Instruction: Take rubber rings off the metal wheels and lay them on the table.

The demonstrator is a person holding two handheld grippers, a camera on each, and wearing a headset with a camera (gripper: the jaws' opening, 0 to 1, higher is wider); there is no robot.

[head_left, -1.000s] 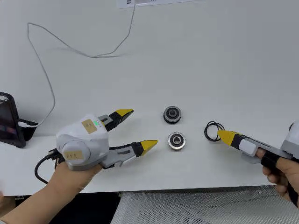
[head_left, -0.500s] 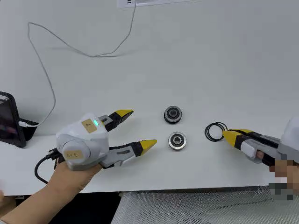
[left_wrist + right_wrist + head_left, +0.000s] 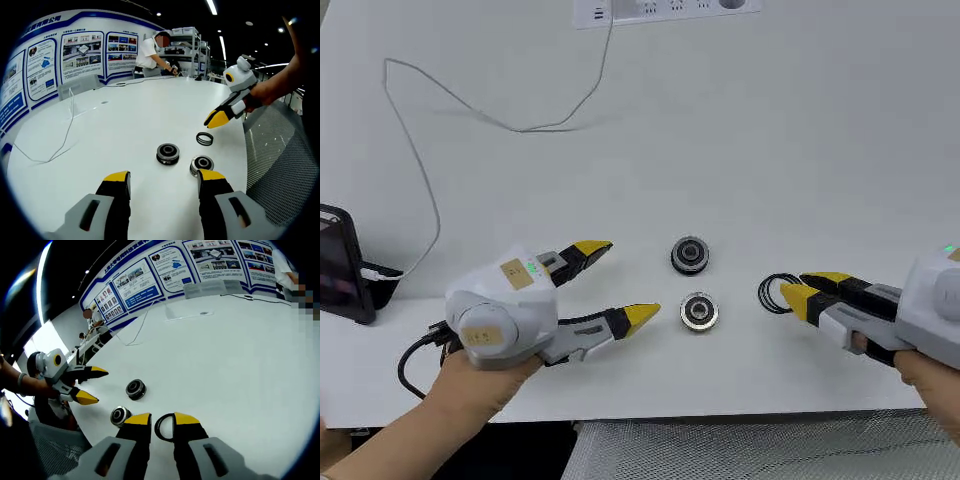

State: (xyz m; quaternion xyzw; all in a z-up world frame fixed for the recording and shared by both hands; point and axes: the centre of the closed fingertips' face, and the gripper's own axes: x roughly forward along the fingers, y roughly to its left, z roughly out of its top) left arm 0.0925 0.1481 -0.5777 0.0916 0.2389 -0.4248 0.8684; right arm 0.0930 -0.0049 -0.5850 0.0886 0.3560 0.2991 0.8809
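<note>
The person's left hand (image 3: 470,370) is holding the grey-and-white, yellow-tipped left gripper (image 3: 620,280) with jaws spread wide; the matching right gripper (image 3: 805,287) is pointing toward it, jaws slightly apart.

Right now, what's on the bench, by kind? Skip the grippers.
Metal wheels: 2 (farther wheel, nearer wheel)
Loose rubber rings: 2, overlapping, as far as I can tell
White cable: 1
Dark device at the left edge: 1
Power strip: 1
Total: 7
</note>
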